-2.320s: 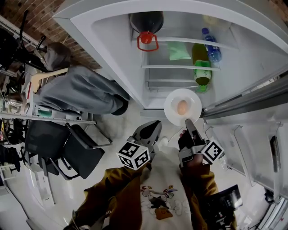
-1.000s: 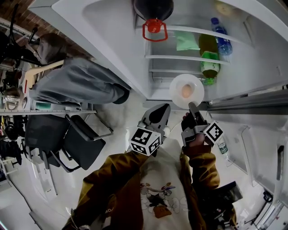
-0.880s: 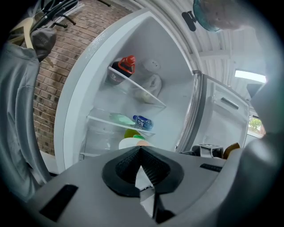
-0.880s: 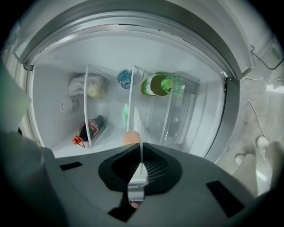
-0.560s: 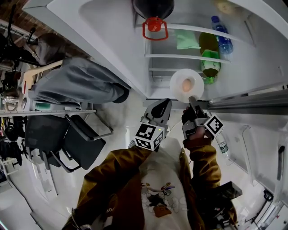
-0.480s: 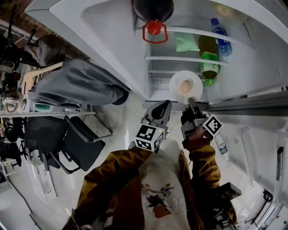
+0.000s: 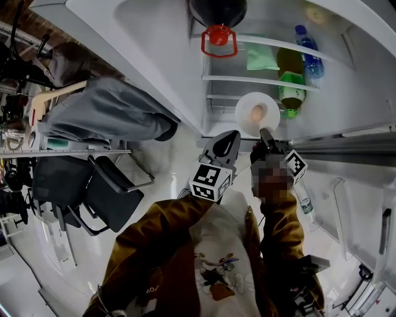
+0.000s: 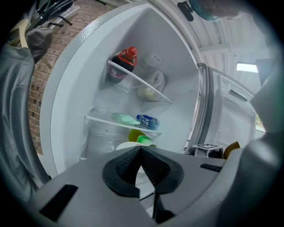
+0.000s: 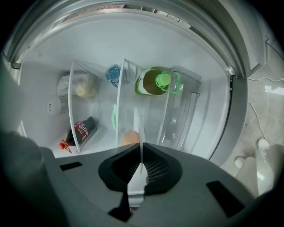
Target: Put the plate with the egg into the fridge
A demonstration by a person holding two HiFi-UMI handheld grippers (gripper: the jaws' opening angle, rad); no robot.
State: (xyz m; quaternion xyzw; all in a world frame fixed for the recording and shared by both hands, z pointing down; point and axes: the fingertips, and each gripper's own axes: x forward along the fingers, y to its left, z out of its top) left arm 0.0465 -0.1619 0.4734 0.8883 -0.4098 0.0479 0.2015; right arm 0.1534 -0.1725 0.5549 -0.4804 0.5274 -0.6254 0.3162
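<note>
Pinching plate [image 7: 245, 109] rim: right gripper [image 7: 266, 132] jaws; egg [image 7: 257, 113] just beyond; left gripper [image 7: 229, 138] jaws together.

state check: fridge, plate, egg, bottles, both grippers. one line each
fridge: door open
plate: held by its rim at the fridge opening
egg: whole, lying on the plate
right gripper: shut on the plate's rim
left gripper: shut, nothing in it
cola bottle: red cap on, on the upper shelf
yellow bottle: green cap on
</note>
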